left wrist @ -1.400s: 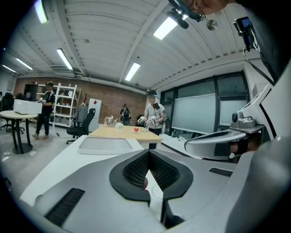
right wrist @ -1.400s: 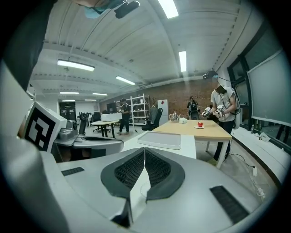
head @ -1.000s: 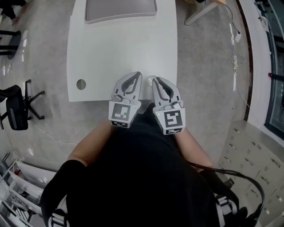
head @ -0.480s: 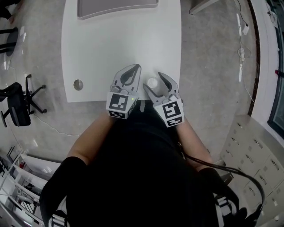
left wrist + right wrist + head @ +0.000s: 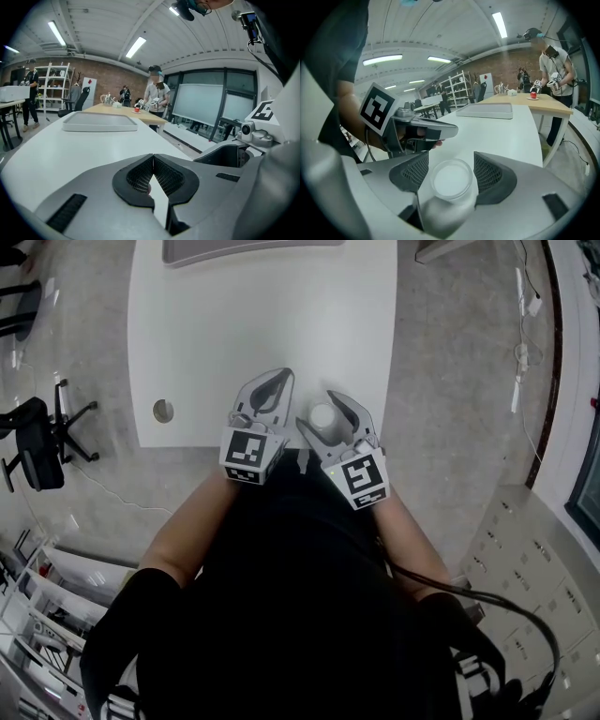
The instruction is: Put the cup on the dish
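Note:
A small white cup [image 5: 323,417] [image 5: 451,180] stands upright near the white table's [image 5: 262,324] front edge. My right gripper [image 5: 319,409] [image 5: 449,163] is open, with one jaw on either side of the cup. The mesh pads [image 5: 490,171] sit close beside the cup, and I see no squeeze. My left gripper [image 5: 279,377] [image 5: 153,159] rests just left of it, jaws shut on nothing. The grey dish, a shallow tray [image 5: 244,249] [image 5: 100,123] [image 5: 485,110], lies at the table's far end, well beyond both grippers.
A round cable hole [image 5: 163,411] sits in the table's front left corner. An office chair [image 5: 33,442] stands on the floor at left, and cabinets [image 5: 534,587] at lower right. People work at a wooden table [image 5: 534,101] in the background.
The right gripper's jaws went from shut to wide apart, and the white cup now shows between them. The left gripper stays shut in about the same place.

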A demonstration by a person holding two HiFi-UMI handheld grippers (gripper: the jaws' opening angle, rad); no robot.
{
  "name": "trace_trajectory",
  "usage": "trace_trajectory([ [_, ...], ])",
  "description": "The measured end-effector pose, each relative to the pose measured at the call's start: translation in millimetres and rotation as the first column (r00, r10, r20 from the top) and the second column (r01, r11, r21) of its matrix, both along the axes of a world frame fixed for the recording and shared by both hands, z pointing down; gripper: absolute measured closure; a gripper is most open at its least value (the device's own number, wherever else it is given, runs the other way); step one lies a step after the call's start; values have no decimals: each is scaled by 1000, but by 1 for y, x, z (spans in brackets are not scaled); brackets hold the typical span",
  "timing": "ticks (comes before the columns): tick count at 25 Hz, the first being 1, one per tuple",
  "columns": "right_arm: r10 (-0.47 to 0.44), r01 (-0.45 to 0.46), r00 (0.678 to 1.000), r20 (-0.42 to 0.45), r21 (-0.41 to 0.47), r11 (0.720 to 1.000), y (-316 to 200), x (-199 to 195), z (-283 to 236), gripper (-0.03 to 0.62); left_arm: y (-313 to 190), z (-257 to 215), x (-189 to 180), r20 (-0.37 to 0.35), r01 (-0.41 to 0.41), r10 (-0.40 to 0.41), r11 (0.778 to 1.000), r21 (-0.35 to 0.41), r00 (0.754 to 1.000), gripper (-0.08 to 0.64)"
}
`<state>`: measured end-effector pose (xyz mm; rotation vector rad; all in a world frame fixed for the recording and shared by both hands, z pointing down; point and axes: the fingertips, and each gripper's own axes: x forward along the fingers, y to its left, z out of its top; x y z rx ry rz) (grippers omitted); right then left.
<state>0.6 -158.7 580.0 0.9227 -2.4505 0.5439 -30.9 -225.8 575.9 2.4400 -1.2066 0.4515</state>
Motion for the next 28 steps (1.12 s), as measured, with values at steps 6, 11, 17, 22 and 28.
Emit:
trace_trajectory([
  [6,-74,74,996,-46,-11,997,8,-1,31,344,3,12,-1,22,19,-19,1000,-16,1000,554],
  [11,-120,129,987,-110,74,989,3,-6,45,344,3,19,-9,40,69,-68,997,-25,997,554],
  [17,-146,153,986,-83,92,984,-1,-1,33,345,5,8,-9,43,118,-117,993,-6,992,554],
  [22,-140,146,988,-65,100,984,-15,-5,-8,345,4,-16,-14,31,156,-157,987,30,987,554],
  [28,-121,124,992,-29,188,974,-37,0,-70,345,-4,-68,-12,14,187,-190,974,127,982,554],
])
